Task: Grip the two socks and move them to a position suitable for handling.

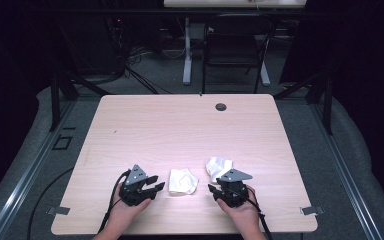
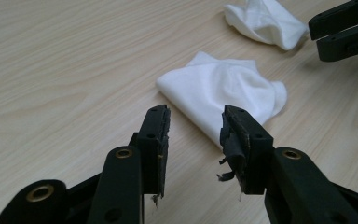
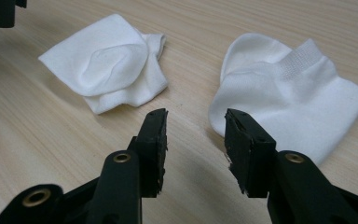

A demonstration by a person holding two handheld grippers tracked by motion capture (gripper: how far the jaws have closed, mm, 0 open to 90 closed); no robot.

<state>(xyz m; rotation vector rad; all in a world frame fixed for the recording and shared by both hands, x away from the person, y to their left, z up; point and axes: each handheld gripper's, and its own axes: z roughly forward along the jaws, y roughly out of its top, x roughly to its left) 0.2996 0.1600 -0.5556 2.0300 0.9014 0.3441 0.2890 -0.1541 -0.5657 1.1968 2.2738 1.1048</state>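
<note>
I count two white socks on the table (image 1: 145, 125), both near its near edge: a folded sock (image 1: 182, 181) at the middle and a looser sock (image 1: 218, 166) just right of it. My left gripper (image 1: 156, 183) sits just left of the folded one, jaws spread, nothing between them. My right gripper (image 1: 214, 190), also spread and empty, partly hides the looser sock's near end.
</note>
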